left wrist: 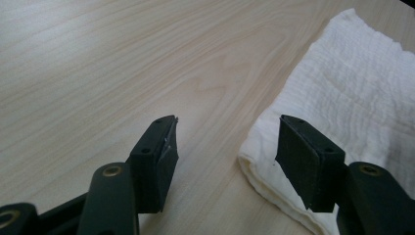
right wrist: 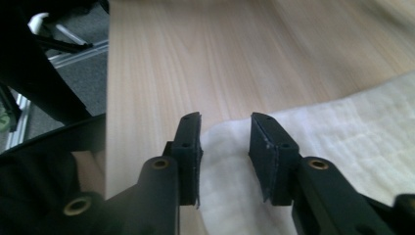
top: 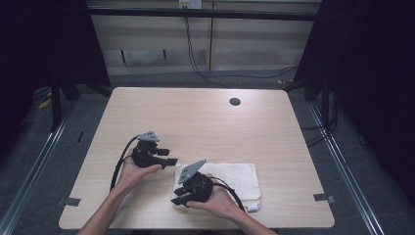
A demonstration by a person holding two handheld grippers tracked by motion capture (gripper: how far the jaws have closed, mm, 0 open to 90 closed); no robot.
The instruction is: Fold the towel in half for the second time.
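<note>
A folded white towel [top: 230, 176] lies on the wooden table [top: 205, 122] near its front edge. My left gripper [top: 169, 156] is held just left of the towel's far left corner and points at it. In the left gripper view its jaws [left wrist: 225, 137] stand wide open over bare wood, with the towel's corner [left wrist: 352, 98] by the right jaw. My right gripper [top: 176, 200] lies at the towel's near left corner. In the right gripper view its jaws [right wrist: 225, 127] stand apart with the towel's edge [right wrist: 342, 142] running between and under them, and no pad presses on the cloth.
A round cable hole [top: 235, 102] sits in the table's far right part. Black cables [top: 210, 73] run across the floor behind the table. A small white label [top: 252, 208] sticks out at the towel's near right corner.
</note>
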